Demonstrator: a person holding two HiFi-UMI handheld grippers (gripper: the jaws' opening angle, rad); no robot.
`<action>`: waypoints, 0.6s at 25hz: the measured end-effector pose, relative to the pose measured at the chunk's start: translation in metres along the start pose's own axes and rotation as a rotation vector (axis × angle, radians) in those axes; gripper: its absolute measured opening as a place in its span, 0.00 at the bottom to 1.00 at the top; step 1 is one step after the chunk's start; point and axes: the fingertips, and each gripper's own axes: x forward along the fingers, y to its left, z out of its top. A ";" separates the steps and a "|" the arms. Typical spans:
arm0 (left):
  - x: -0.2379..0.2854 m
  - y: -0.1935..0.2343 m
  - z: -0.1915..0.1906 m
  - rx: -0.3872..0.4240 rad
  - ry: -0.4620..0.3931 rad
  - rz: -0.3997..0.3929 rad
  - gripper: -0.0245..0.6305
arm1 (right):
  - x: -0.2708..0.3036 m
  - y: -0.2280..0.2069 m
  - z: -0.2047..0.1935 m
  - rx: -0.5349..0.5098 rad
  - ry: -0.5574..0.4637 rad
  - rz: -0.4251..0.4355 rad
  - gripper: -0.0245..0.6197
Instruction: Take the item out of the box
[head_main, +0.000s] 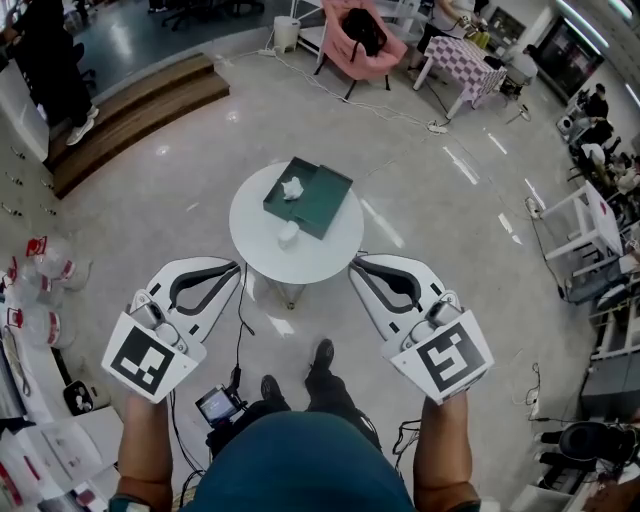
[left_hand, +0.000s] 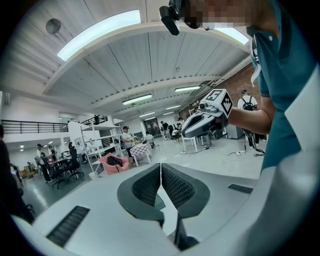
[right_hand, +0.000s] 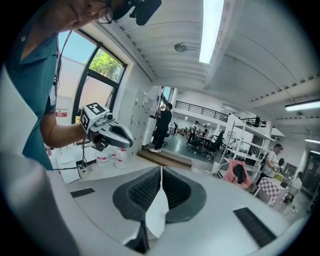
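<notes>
We hold both claws out ahead of us, one at each side of the near edge of a round white counter (head_main: 330, 255) as the head view shows it. The left claw (head_main: 238, 267) is clenched. Its own view shows the two ribbed pads (left_hand: 177, 187) pressed together with nothing caught between them. The right claw (head_main: 353, 267) is clenched the same way, holding nothing.

On the counter sits a shallow dark green box (head_main: 328, 200), open on top and turned cornerwise to us. A small crumpled white item (head_main: 292, 187) lies inside it, toward its left corner. A second small white lump (head_main: 289, 232) rests on the counter just beside the box's near edge — outside it. Neither claw touches the box. Beyond the counter a pink chair (head_main: 362, 40) stands on the pale floor.
</notes>
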 end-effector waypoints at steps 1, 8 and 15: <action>0.003 0.003 -0.001 0.002 0.005 0.007 0.07 | 0.004 -0.004 -0.001 -0.002 -0.005 0.008 0.10; 0.040 0.021 -0.004 -0.001 0.046 0.050 0.07 | 0.029 -0.052 -0.016 0.010 -0.029 0.059 0.10; 0.080 0.046 -0.004 -0.032 0.085 0.103 0.07 | 0.056 -0.101 -0.027 0.018 -0.042 0.123 0.10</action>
